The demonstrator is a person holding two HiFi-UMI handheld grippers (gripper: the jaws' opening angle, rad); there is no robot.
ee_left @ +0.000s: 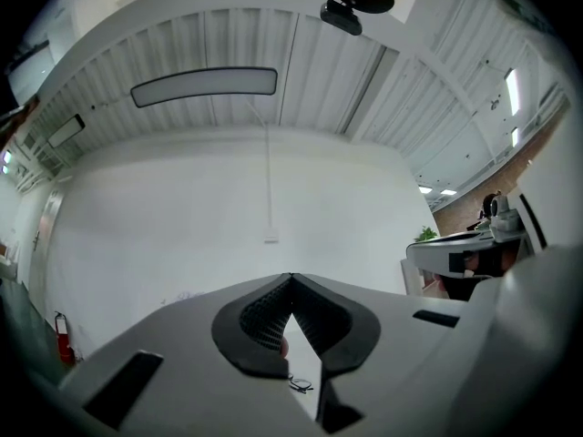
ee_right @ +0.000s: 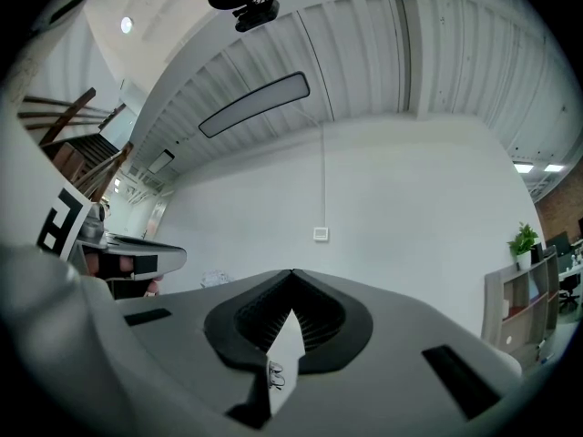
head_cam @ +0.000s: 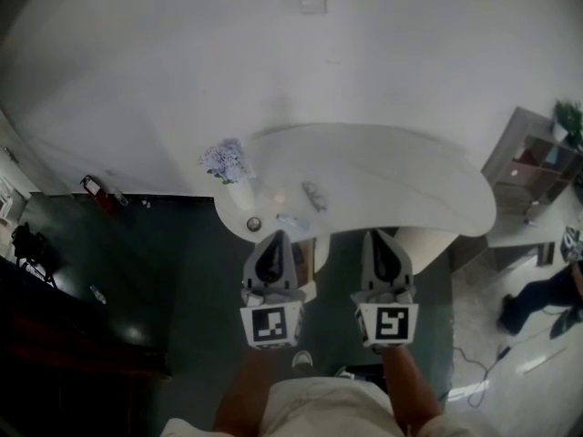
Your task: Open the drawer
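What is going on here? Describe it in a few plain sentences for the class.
A person stands at a white curved table with a gripper in each hand. The left gripper and the right gripper are held side by side near the table's front edge, both aimed at the white wall. Both have their jaws shut with nothing between them. A vase of flowers stands on the table. Neither gripper touches anything, and no drawer can be made out in these views.

Left gripper (head_cam: 276, 239) and right gripper (head_cam: 383, 237) sit side by side, apart, both pointing forward and a little upward. On each I read the jaws meeting at the tips with nothing between them. Left forearm (head_cam: 239, 397) and right forearm (head_cam: 412, 391) run back toward the torso.
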